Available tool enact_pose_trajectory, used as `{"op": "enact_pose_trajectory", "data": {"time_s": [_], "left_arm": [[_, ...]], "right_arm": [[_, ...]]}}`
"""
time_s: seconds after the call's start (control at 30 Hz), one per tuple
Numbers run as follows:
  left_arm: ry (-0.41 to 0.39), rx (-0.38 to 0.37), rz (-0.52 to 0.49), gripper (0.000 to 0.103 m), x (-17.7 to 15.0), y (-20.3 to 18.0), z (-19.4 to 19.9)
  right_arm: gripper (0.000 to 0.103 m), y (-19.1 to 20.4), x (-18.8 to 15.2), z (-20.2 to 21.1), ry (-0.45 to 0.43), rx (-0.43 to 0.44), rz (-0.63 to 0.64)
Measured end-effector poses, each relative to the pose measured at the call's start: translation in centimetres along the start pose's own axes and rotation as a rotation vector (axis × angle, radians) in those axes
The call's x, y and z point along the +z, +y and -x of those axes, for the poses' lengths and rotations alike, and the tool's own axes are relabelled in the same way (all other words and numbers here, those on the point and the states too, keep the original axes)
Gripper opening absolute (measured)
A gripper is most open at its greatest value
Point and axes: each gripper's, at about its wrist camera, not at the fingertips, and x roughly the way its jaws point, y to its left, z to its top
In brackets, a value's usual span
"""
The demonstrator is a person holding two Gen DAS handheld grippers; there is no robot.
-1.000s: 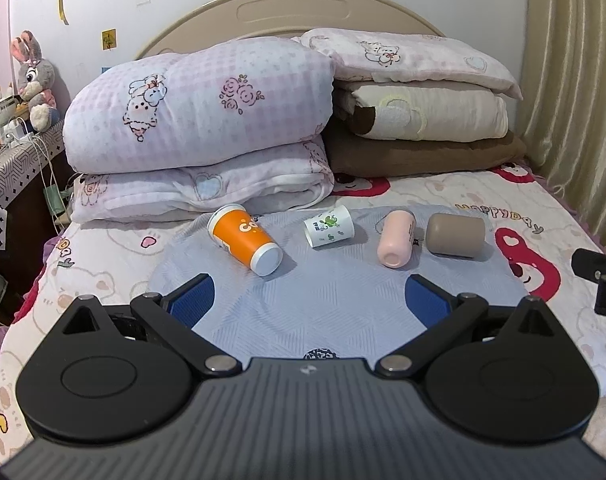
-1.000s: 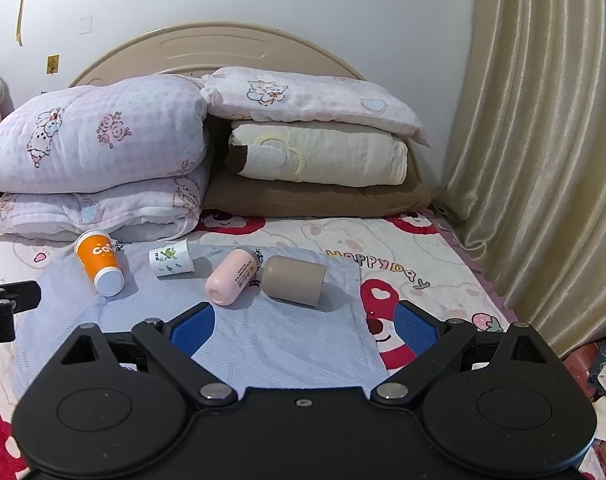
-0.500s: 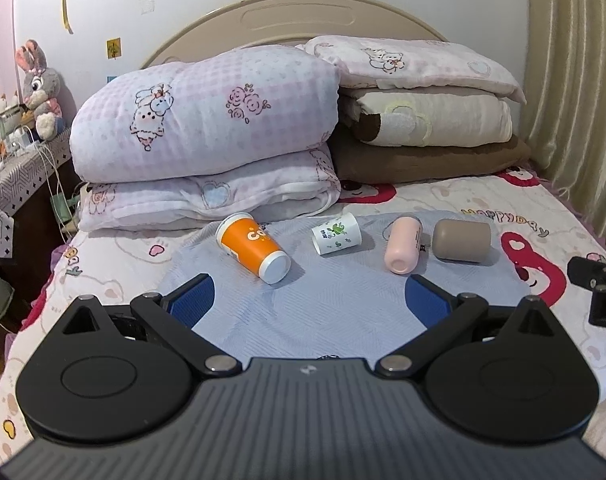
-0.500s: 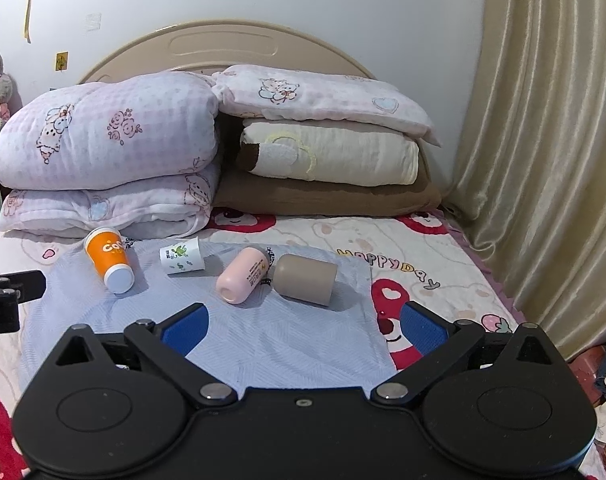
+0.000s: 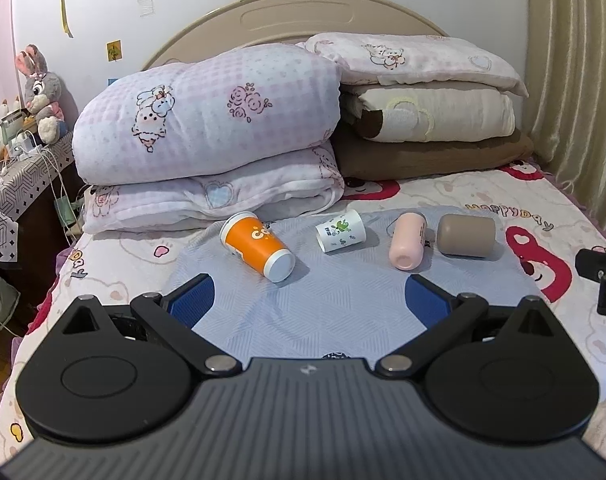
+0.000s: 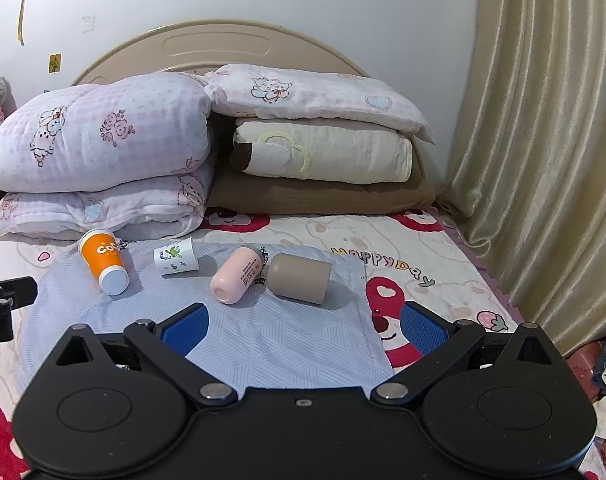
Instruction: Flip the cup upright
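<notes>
The left gripper [image 5: 309,294] was spread wide and empty over the light blue cloth [image 5: 343,312]; the right gripper [image 6: 303,324] likewise. Ahead of both, four cups lay on their sides in a row: orange paper cup [image 5: 257,246], white printed cup [image 5: 341,231], pink cup [image 5: 407,241], taupe cup [image 5: 467,235]. Beyond were stacked quilts [image 5: 207,120].
</notes>
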Motion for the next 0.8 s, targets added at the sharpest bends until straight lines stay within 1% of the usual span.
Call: {"op": "enact_pose_trajectory", "data": {"time_s": [0.33, 0.43, 0.5, 0.6, 0.8], "left_arm": [[0.017, -0.005, -0.017, 0.103, -0.06, -0.01, -0.26], [0.032, -0.014, -0.002, 0.103, -0.07, 0.24, -0.54], [0.045, -0.008, -0.011, 0.103, 0.11, 0.3, -0.78], [0.042, -0.003, -0.019, 0.103, 0.18, 0.33, -0.74], [0.052, -0.015, -0.028, 0.103, 0.01, 0.35, -0.9]], "right_arm": [[0.103, -0.14, -0.18, -0.39, 0.021, -0.004, 0.01], [0.103, 0.12, -0.23, -0.48, 0.026, -0.006, 0.017], [0.103, 0.22, -0.28, -0.48, 0.026, -0.004, 0.021], [0.103, 0.35, -0.31, -0.56, 0.03, -0.004, 0.022], [0.103, 0.49, -0.33, -0.81, 0.043, -0.014, 0.022]]}}
